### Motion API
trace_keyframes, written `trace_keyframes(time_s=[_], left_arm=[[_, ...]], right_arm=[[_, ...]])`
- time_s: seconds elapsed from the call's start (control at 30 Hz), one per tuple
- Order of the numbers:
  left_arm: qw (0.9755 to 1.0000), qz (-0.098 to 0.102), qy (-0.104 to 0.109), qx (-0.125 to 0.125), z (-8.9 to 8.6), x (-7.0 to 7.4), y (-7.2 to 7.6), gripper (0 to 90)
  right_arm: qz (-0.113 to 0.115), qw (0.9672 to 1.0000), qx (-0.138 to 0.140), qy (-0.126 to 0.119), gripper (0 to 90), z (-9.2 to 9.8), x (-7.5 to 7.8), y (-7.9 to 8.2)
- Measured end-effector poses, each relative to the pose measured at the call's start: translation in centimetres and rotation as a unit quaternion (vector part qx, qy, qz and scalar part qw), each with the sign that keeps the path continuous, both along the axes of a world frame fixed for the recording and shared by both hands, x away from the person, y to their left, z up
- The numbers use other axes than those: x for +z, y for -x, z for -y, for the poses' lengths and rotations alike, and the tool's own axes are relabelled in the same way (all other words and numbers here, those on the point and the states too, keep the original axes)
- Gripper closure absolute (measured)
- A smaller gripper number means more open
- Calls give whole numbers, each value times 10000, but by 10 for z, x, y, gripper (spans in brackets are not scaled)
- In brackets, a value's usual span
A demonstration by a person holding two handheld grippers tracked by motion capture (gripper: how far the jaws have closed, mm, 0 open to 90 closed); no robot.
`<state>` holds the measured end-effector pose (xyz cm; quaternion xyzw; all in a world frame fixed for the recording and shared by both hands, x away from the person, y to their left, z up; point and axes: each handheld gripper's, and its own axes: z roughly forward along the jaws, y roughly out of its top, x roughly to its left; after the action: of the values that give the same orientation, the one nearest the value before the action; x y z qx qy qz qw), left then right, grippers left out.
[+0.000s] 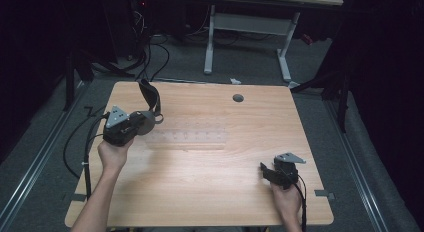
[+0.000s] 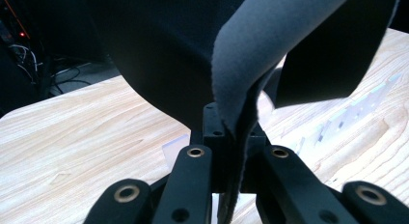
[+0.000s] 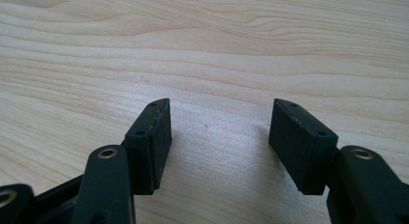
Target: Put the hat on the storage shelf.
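Pale, straight-grained wood formed the top of the rectangular desk (image 1: 210,192), its corners rounded and its surface smooth with a soft sheen under the light. At the near edge a person's two bare forearms came up onto it. The right hand (image 1: 286,199) held the right claw (image 1: 263,170) low over the desk's near right part, a grey three-cornered plate on its top and a black cable trailing back past the wrist. In the right gripper view its two black jaws stood spread wide, their flat ribbed pads (image 3: 161,137) facing each other across bare wood grain with nothing between them.

Farther in, on the left side, the left hand (image 1: 113,154) gripped the left claw (image 1: 150,123), which also carried a grey plate. Its jaws were pressed together on a dark grey piece of soft, felt-like fabric (image 2: 251,55); in the left gripper view the cloth's thin edge ran down between the pads and its matte, slightly fuzzy sheet curled upward and outward in a broad fold. From above, the fabric (image 1: 149,96) rose as a dark band looping above the claw, lifted off the desk.

Beside it, mid-desk, lay a long, flat, clear plastic strip (image 1: 187,138), faintly marked. Beyond that a small round grey hole (image 1: 238,98) sat near the far edge. Past the desk was grey floor, black cables and a white metal frame (image 1: 247,39).
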<state>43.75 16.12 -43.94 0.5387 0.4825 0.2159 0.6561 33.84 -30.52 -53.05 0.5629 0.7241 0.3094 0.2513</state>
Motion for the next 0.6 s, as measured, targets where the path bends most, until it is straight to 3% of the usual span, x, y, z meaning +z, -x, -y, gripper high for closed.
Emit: trace_keyframes(time_s=[0.6], left_arm=[[9997,-116,168,132,4,2,-3,862]], right_arm=[[-5,10000,3,-1,408,0,0,0]])
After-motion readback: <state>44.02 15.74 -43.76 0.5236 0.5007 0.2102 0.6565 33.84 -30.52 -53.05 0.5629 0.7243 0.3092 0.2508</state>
